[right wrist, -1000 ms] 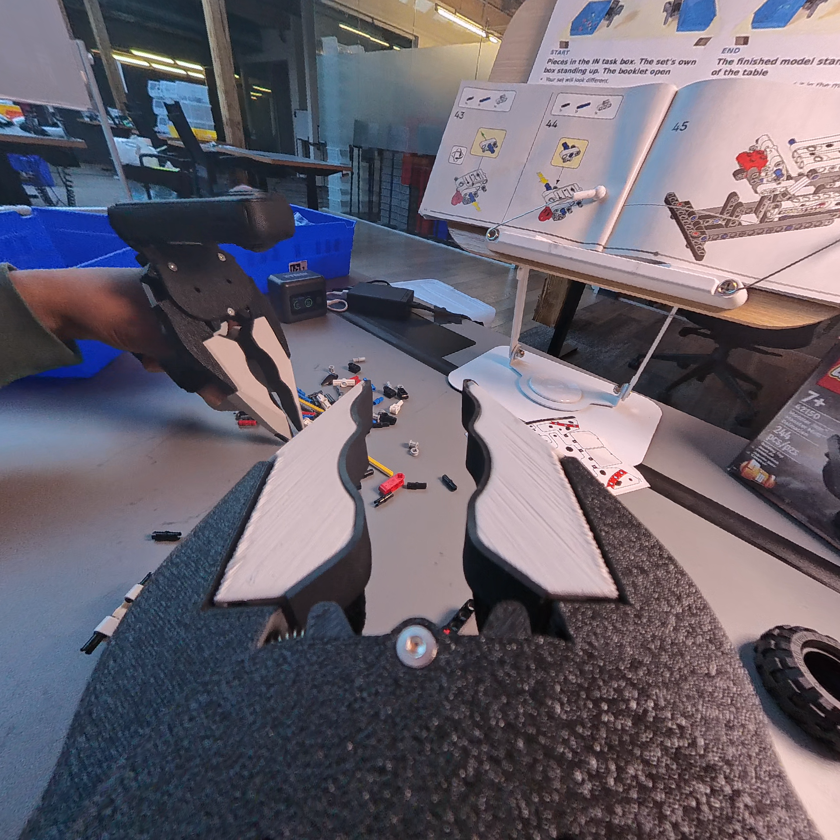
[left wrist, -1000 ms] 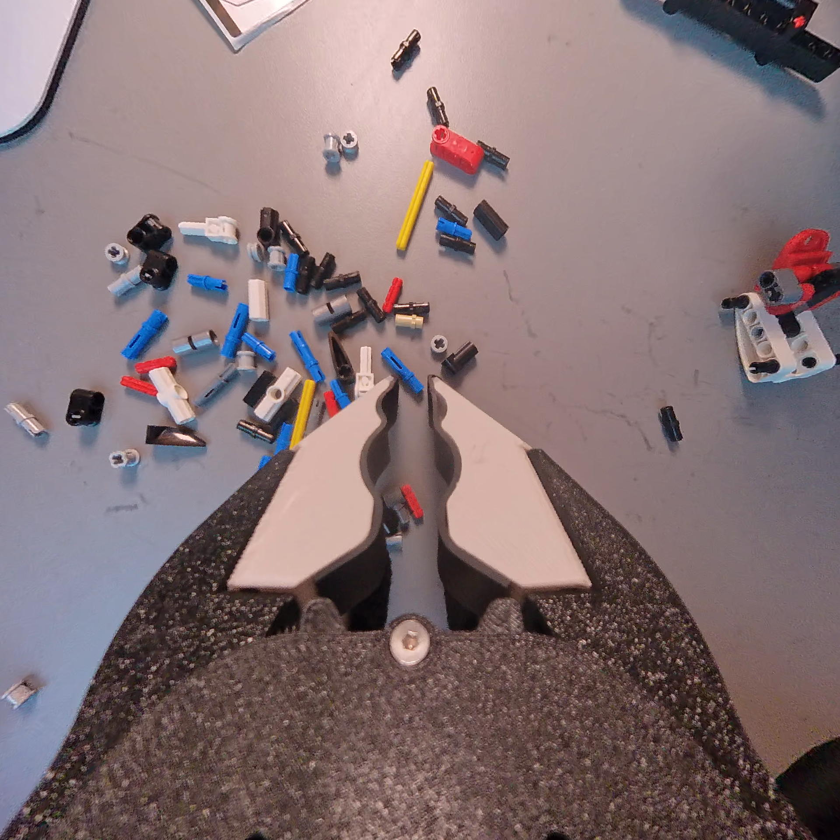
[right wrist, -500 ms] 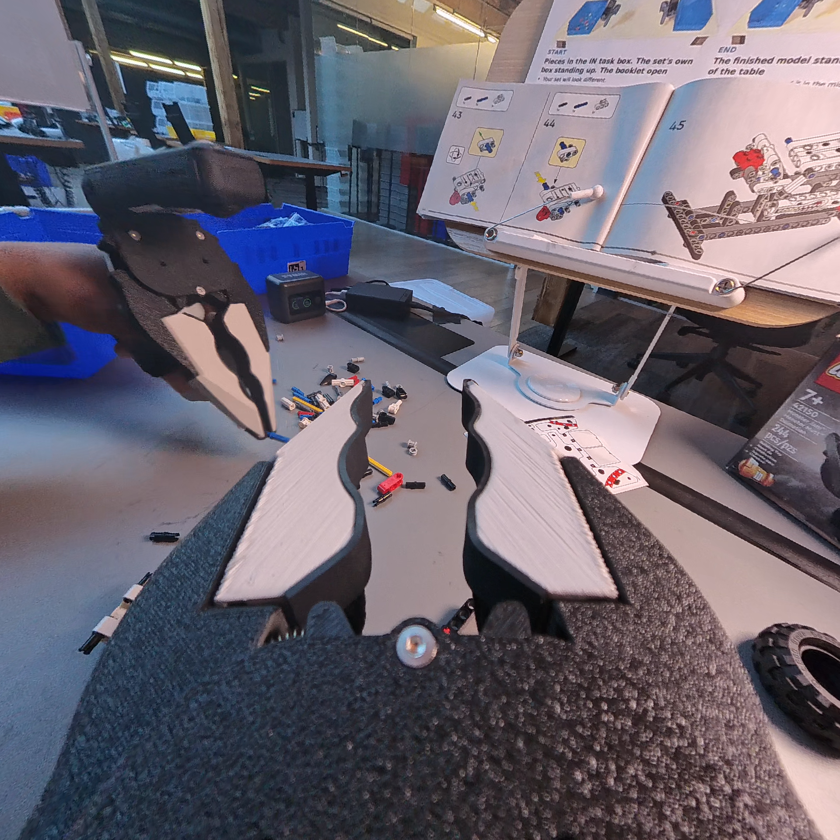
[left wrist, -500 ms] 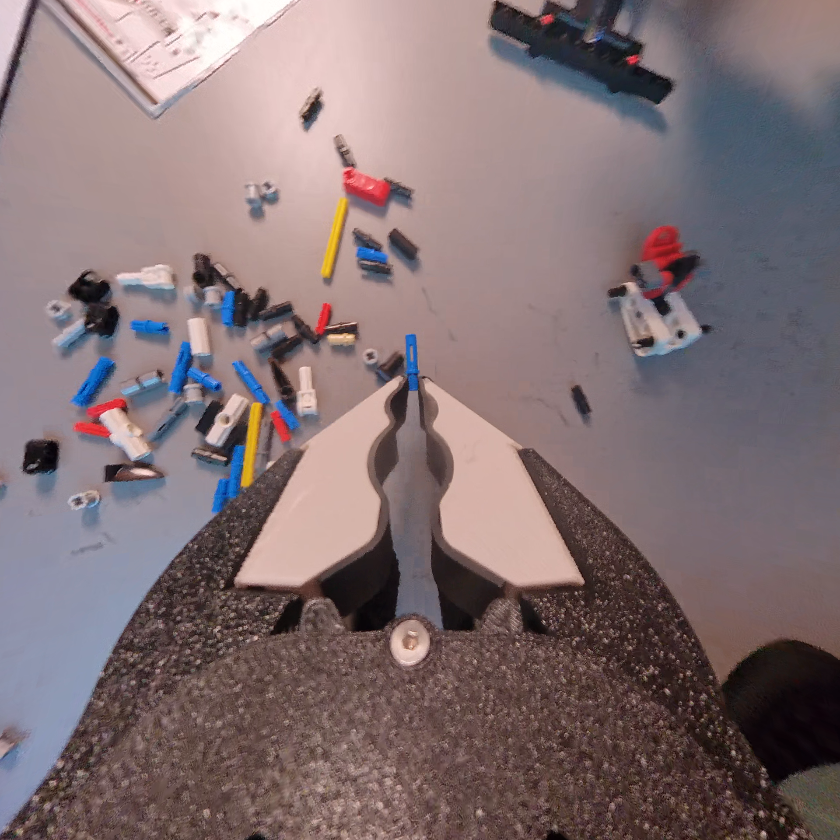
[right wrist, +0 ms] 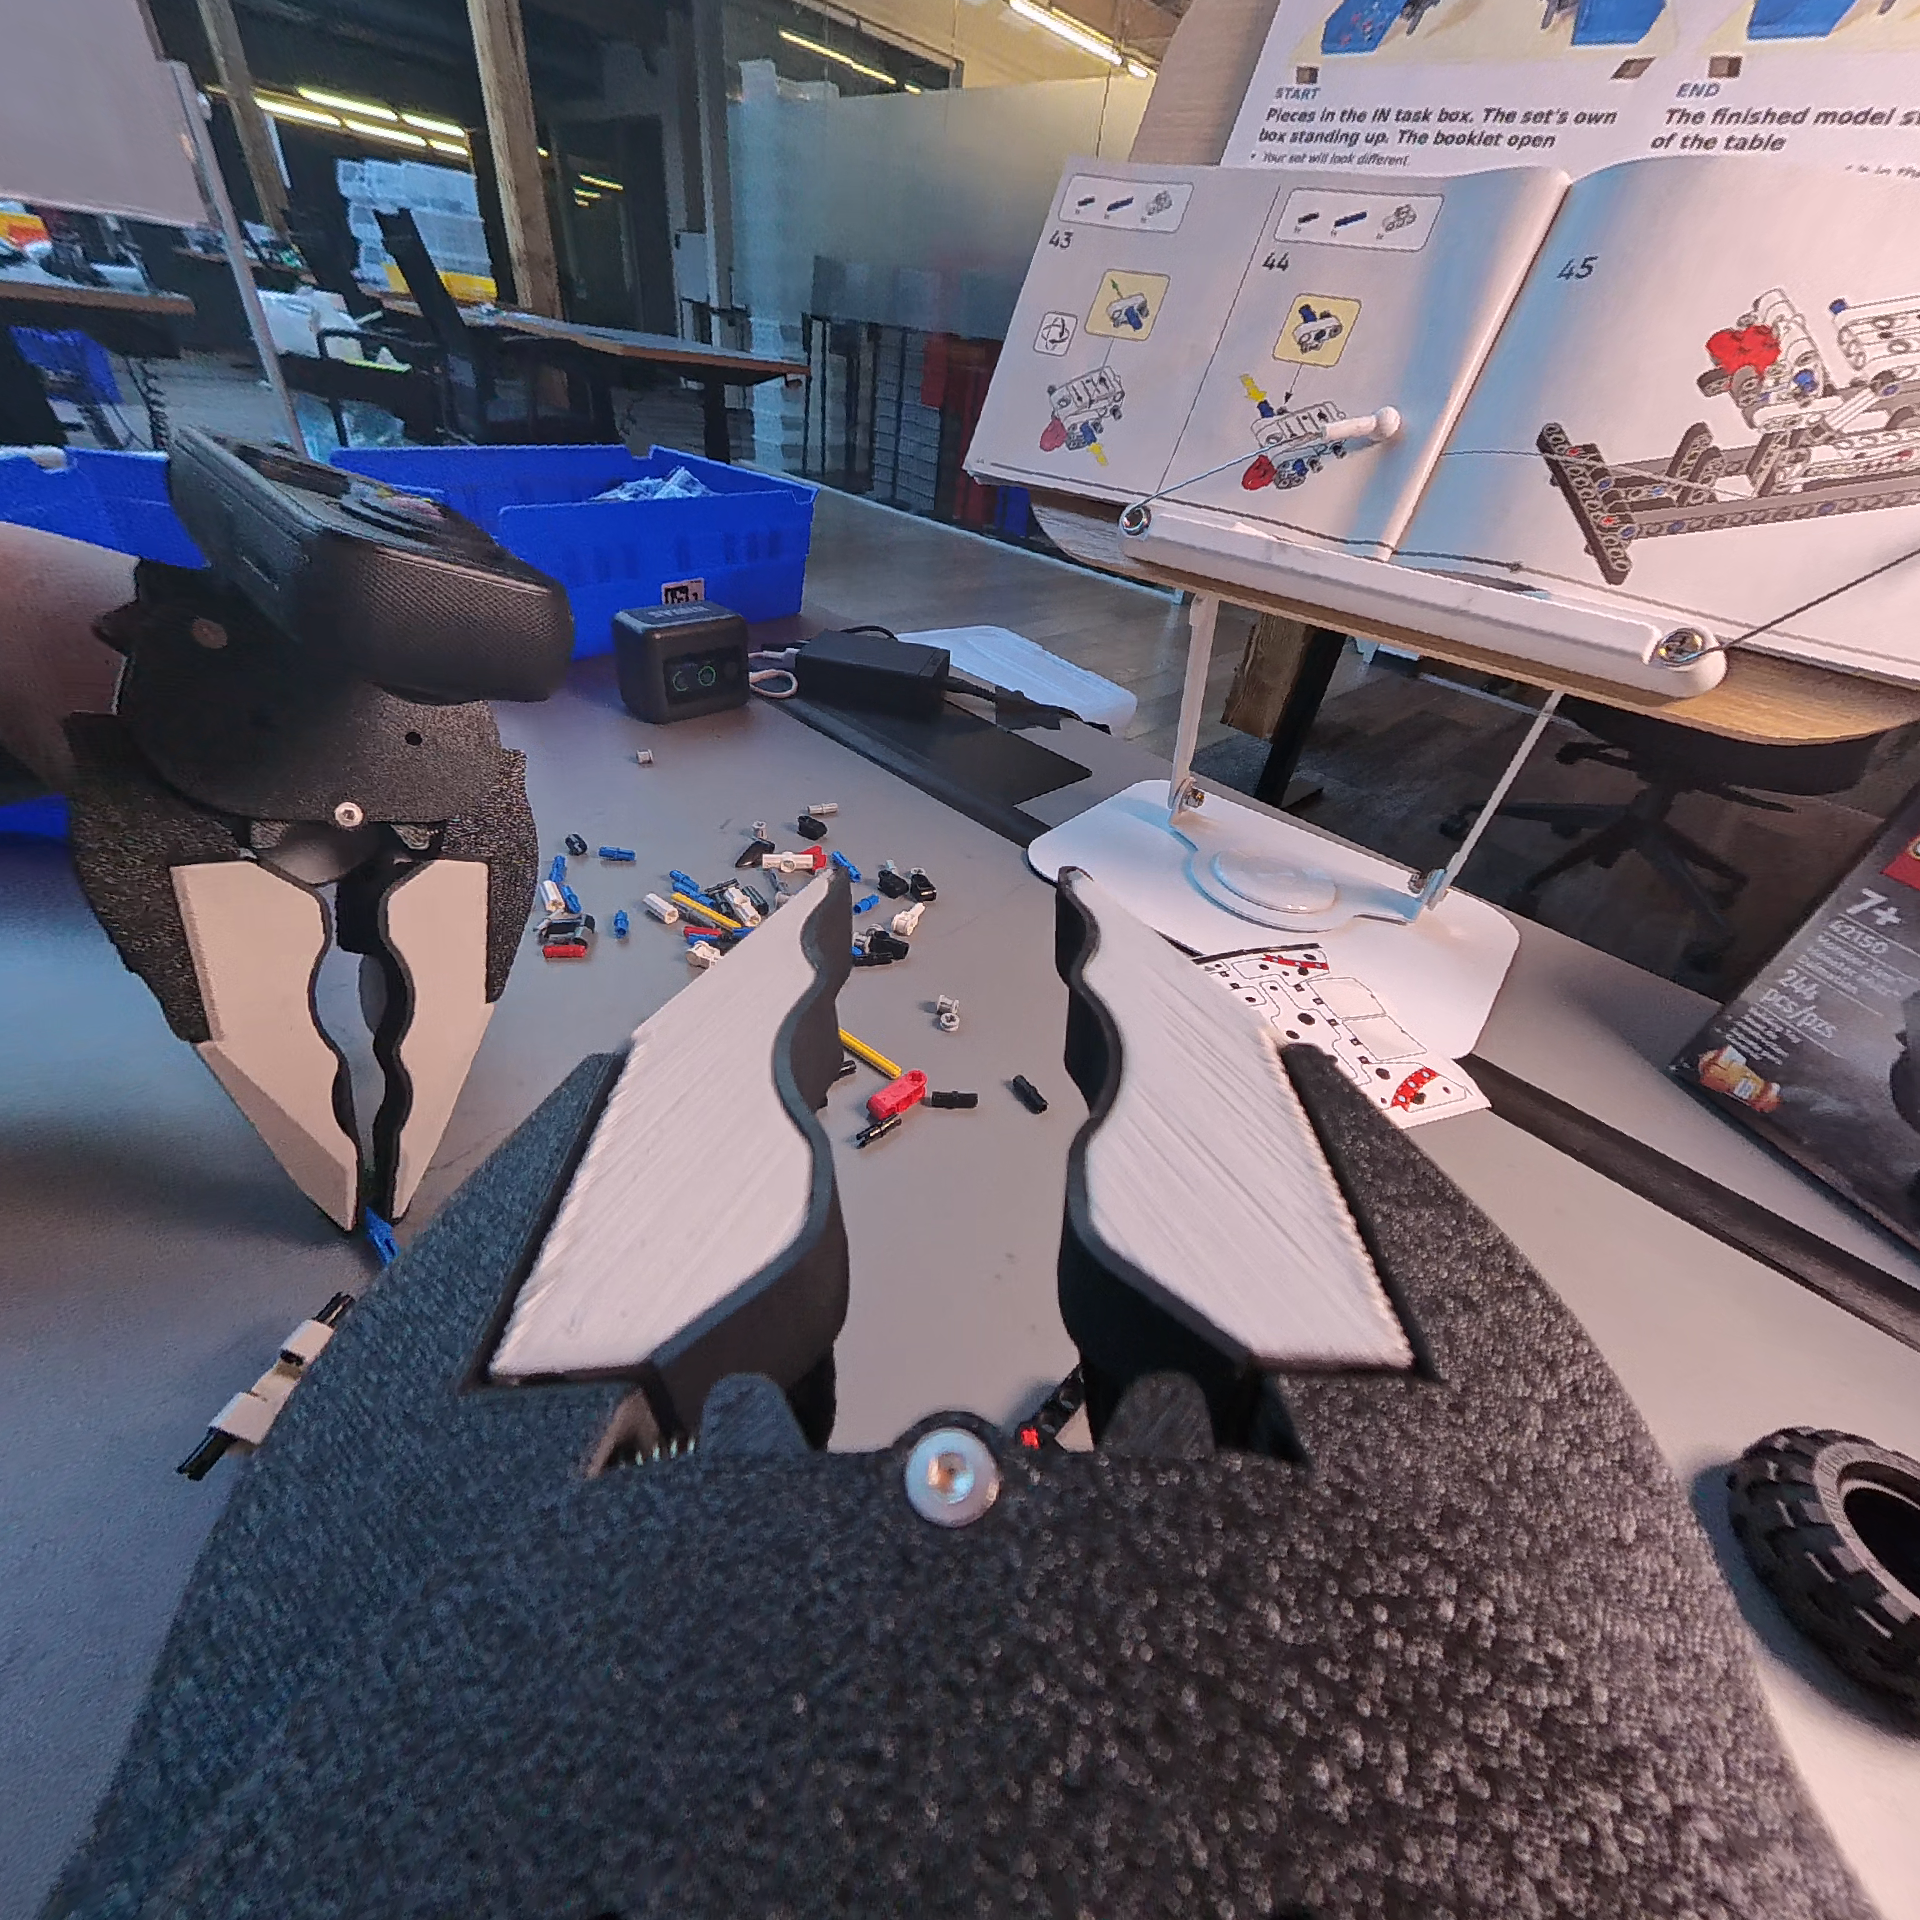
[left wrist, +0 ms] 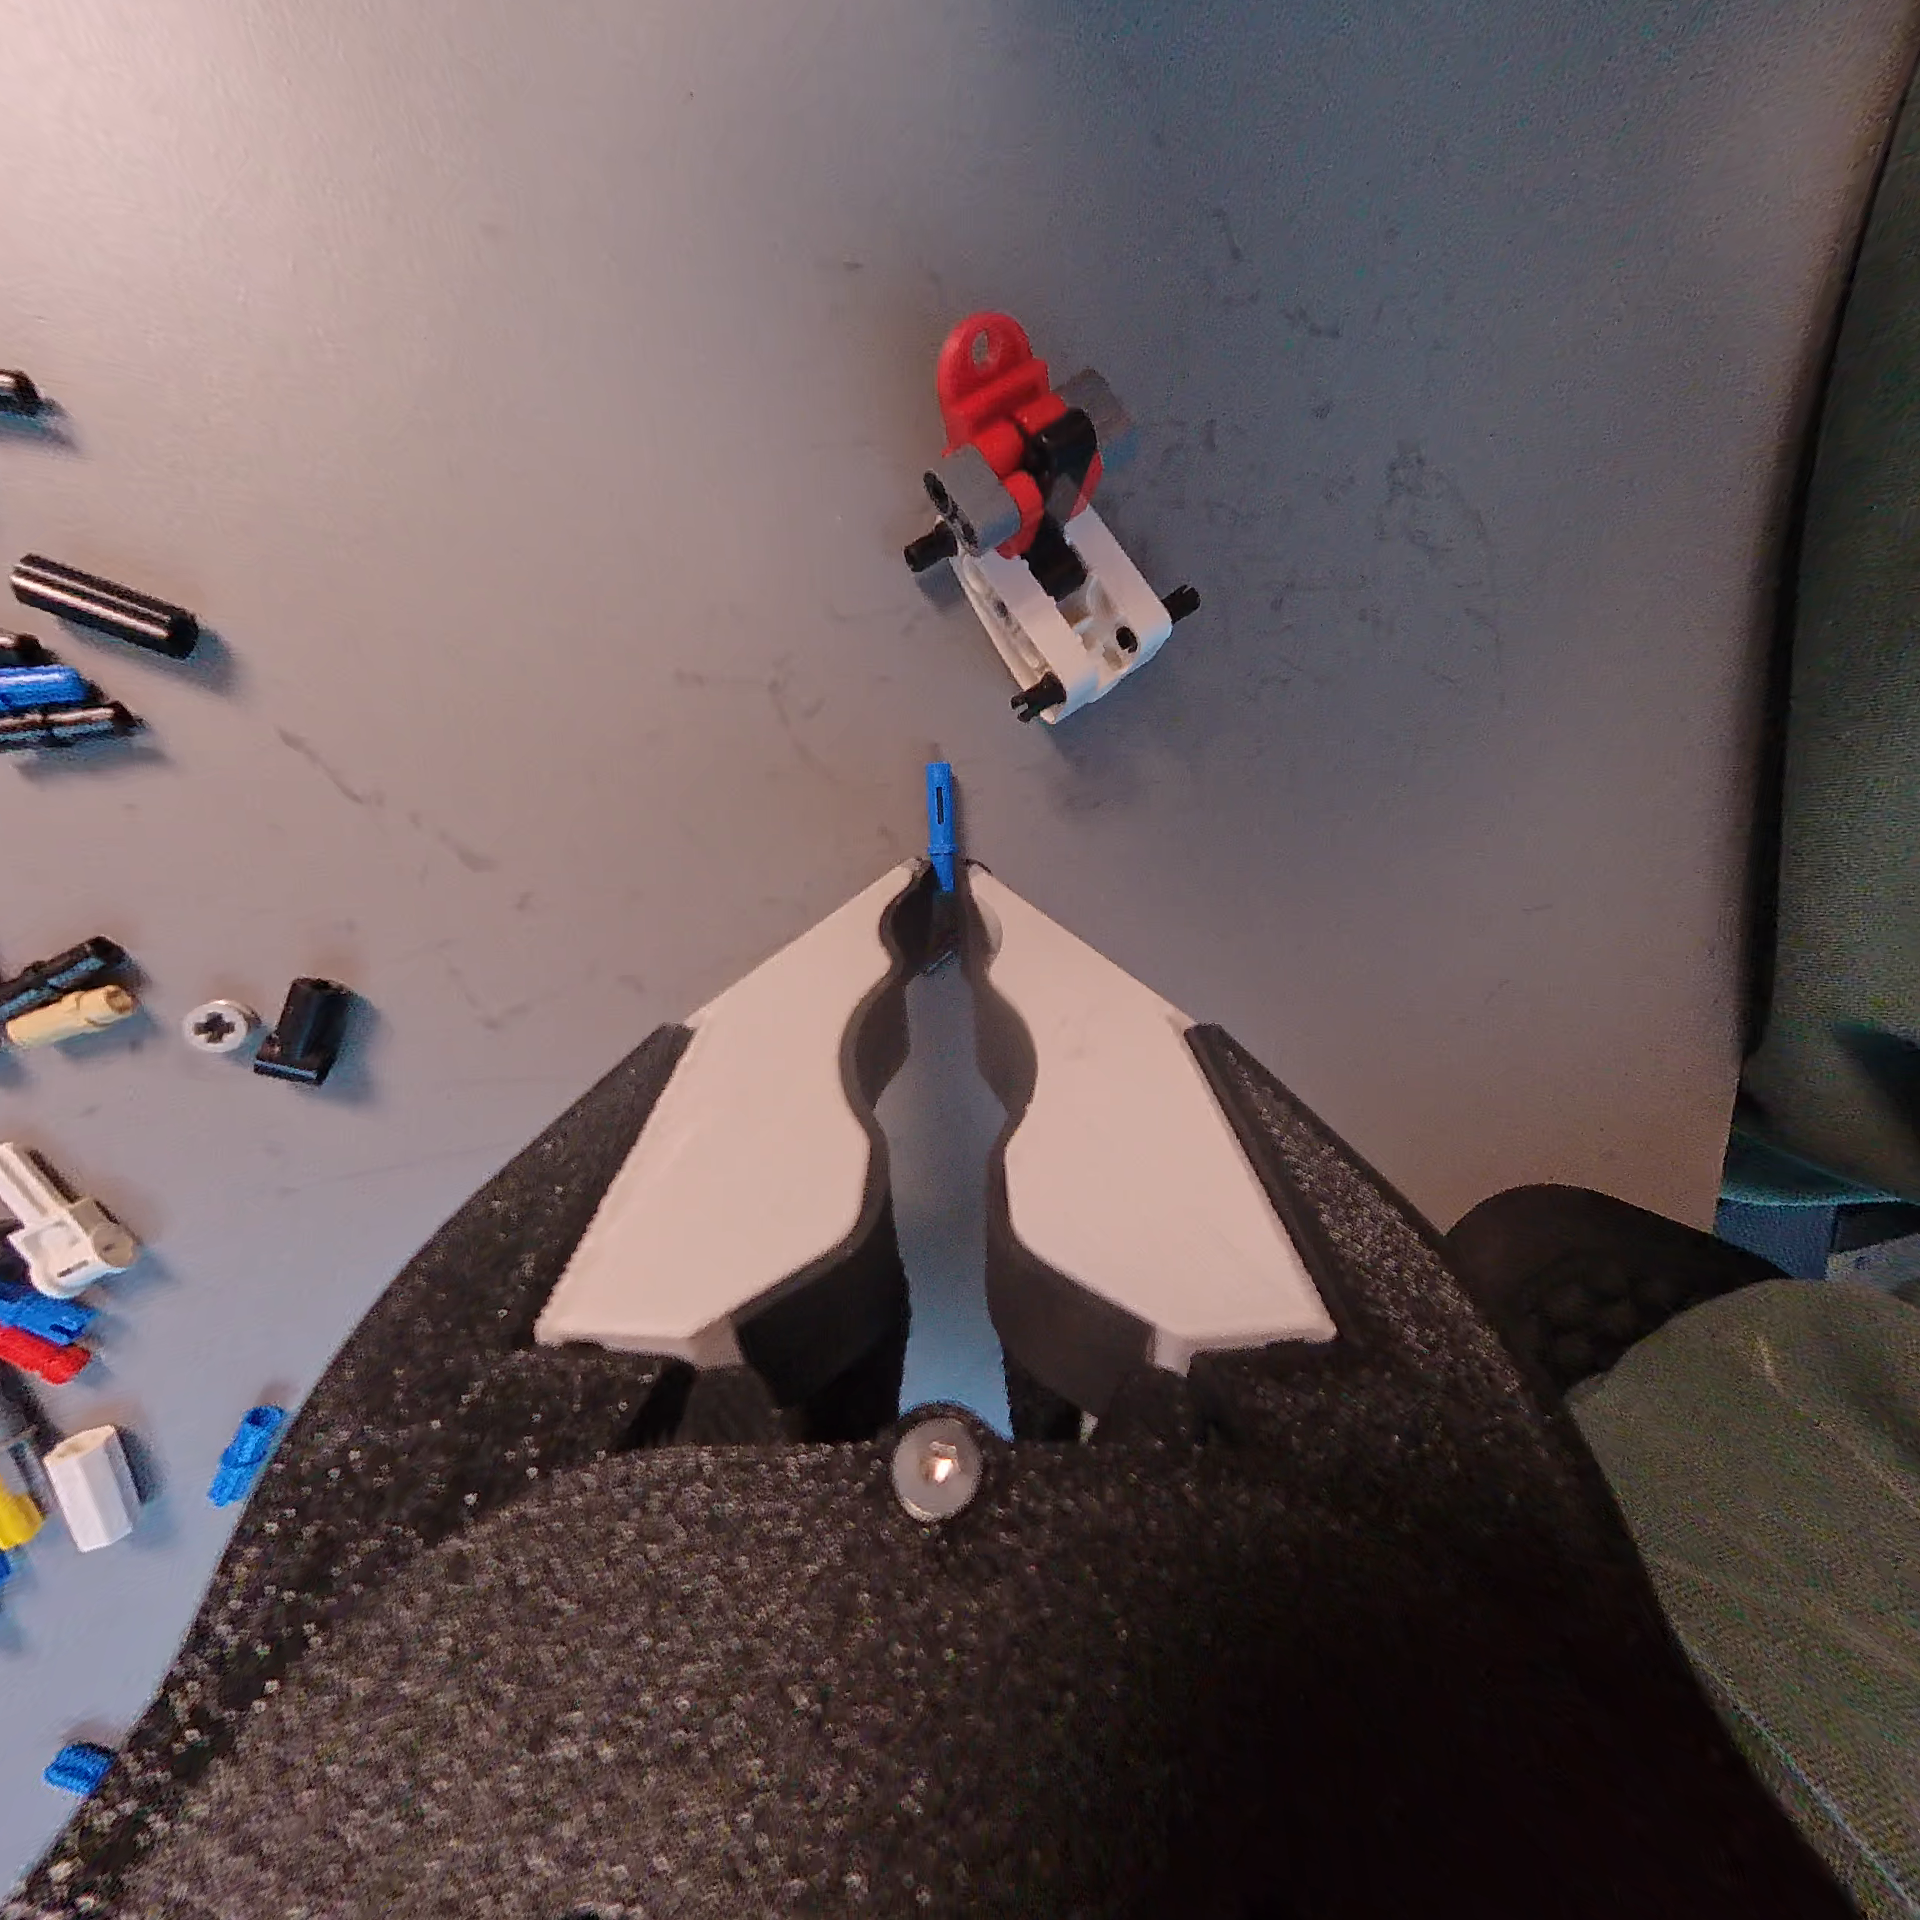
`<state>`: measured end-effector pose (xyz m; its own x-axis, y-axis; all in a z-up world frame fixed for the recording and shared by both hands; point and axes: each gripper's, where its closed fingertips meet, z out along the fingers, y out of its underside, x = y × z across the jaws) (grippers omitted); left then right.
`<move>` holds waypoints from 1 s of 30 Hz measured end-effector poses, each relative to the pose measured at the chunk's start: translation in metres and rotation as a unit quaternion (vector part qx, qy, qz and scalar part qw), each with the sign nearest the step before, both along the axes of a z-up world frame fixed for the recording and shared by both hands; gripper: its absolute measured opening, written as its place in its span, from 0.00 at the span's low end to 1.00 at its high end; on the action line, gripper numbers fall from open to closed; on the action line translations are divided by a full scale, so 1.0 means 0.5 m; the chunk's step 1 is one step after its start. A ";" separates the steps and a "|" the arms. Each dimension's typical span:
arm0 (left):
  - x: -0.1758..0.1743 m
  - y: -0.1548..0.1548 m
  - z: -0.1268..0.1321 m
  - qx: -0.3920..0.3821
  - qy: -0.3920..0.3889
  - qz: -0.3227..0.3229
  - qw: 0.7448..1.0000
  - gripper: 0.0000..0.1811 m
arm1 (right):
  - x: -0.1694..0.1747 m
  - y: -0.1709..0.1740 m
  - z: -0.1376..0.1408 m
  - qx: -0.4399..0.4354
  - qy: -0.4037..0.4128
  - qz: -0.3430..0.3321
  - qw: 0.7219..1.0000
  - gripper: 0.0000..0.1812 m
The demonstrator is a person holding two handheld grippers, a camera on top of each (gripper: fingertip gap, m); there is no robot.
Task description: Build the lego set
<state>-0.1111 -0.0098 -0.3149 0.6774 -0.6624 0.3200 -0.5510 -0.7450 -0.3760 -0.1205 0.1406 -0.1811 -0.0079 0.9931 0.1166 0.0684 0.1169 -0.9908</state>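
My left gripper (left wrist: 941, 871) is shut on a small blue pin (left wrist: 939, 821) that sticks out past its tips, a short way in front of a small red, white and black sub-assembly (left wrist: 1039, 540) on the grey table. The right wrist view shows the left gripper (right wrist: 366, 1210) pointing down with the blue pin (right wrist: 379, 1238) at its tip. My right gripper (right wrist: 951, 894) is open and empty, held above the table. A pile of loose pins and connectors (right wrist: 727, 904) lies beyond it; some of them show at the left edge of the left wrist view (left wrist: 73, 665).
An open instruction booklet (right wrist: 1455, 343) rests on a white stand (right wrist: 1278, 904) at the right. A black tyre (right wrist: 1839, 1548) and the set's box (right wrist: 1829, 1029) lie at the far right. Blue bins (right wrist: 644, 530) and a black power adapter (right wrist: 873, 665) stand behind. A green sleeve (left wrist: 1766, 1507) is at the lower right of the left wrist view. One gripper's finger ends stand about 20 cm off the other's.
My left gripper closed on a blue pin from the pile, lifted it and moved right toward the red and white sub-assembly. My right gripper stayed open and nearly still.
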 end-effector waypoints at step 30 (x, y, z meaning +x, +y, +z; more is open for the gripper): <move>-0.534 0.049 0.295 0.436 0.140 0.559 0.691 0.35 | 0.000 0.001 -0.003 0.006 -0.010 -0.001 1.000 0.31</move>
<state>-0.3782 0.0145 -0.1674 0.8763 0.4673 -0.1171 0.0449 -0.3213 -0.9459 -0.1205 0.1413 -0.1825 -0.0079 0.9916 0.1288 0.0877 0.1290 -0.9878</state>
